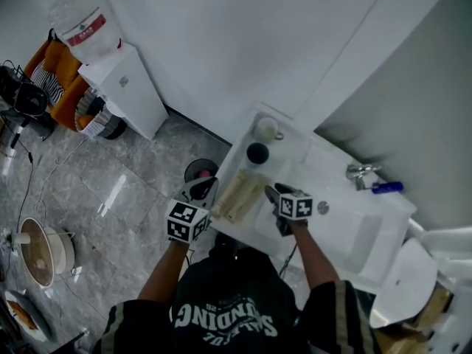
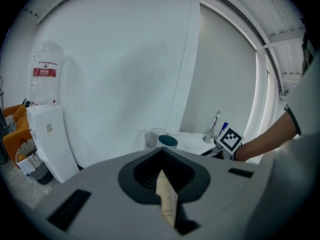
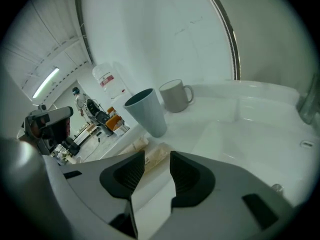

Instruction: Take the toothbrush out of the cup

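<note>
On the counter (image 1: 234, 162) we saw a mug (image 1: 266, 129) at the back, a cup (image 1: 257, 153) just before it and toothbrush packs (image 1: 240, 195) nearest us. The basin (image 1: 354, 231) lay right, the tap (image 1: 361, 172) behind it.

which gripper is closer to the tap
Right. The right gripper hangs over the counter beside the basin, with the tap across the basin. The left gripper, shut on a toothbrush packet, is at the counter's left edge.

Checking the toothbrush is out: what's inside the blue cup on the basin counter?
Nothing sticks up above the rim of the blue cup; in the head view its mouth shows only darkness. Whether anything small lies at the bottom is hidden.
</note>
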### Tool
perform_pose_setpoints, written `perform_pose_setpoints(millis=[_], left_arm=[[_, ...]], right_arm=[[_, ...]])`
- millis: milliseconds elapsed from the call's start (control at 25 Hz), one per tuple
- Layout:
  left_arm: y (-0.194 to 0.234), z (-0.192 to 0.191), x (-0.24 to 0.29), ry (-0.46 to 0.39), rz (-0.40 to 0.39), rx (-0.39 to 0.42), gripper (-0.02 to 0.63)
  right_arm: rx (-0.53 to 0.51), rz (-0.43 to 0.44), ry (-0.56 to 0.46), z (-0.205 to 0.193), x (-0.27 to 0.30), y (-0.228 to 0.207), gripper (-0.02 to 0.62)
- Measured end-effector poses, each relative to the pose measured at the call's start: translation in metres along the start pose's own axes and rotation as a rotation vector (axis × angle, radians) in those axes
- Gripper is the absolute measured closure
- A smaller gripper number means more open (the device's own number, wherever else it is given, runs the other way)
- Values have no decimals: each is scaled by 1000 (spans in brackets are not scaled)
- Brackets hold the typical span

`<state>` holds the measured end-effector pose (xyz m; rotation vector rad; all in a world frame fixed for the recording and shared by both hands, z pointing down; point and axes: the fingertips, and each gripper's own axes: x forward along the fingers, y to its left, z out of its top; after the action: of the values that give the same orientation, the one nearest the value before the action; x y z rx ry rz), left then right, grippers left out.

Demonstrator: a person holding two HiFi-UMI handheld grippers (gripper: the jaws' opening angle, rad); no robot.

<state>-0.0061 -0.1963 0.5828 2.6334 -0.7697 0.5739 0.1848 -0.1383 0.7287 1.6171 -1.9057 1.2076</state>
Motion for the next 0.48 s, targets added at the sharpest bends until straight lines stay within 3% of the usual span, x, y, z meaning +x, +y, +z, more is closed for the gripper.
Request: perform_pose_setpoints(millis=[80, 400, 480], left_arm=[[-5, 4, 0, -5, -13, 10, 607], [-33, 23, 12, -22, -99, 69, 607], [-43, 28, 15, -28, -126, 87, 607]], right_arm=[[-14, -21, -23, 1, -11, 0, 443], [-14, -121, -164, 10, -67, -4, 594], [-14, -151, -210, 14, -83, -4, 597]])
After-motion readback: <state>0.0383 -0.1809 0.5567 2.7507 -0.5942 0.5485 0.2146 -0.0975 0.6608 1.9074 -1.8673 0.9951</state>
